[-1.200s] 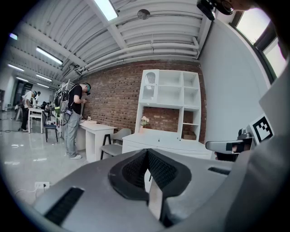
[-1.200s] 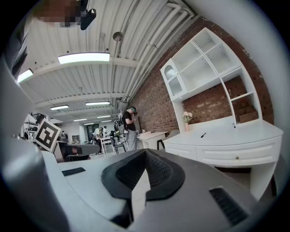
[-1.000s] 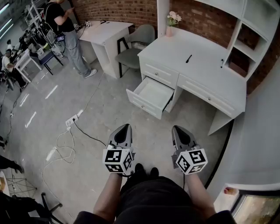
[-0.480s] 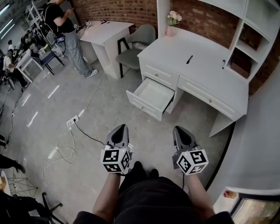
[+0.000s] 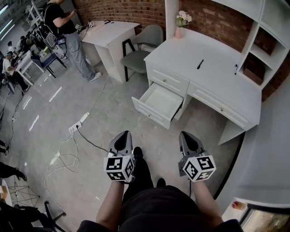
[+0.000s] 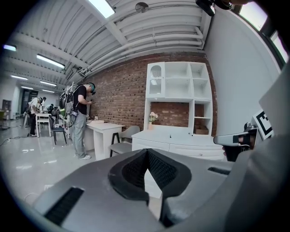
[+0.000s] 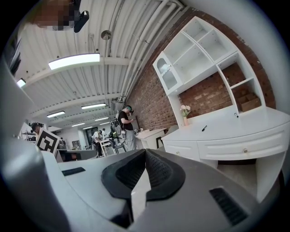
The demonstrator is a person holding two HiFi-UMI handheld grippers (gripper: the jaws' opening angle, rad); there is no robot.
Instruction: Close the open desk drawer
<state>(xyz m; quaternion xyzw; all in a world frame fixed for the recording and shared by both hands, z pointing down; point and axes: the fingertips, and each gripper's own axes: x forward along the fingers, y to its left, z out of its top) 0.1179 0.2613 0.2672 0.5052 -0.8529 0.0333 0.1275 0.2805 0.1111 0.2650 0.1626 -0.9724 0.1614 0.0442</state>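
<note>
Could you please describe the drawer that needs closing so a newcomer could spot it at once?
Find the white wooden desk against the red brick wall. At its end nearer the grey chair, under a shut drawer, is the white drawer; it alone is pulled out.

The person holds both grippers out in front of the body, side by side and apart, at about the same height. The left gripper (image 5: 123, 136) has its jaws together, with nothing between them. The right gripper (image 5: 186, 135) is the same. Both jaw tips point forward.
</note>
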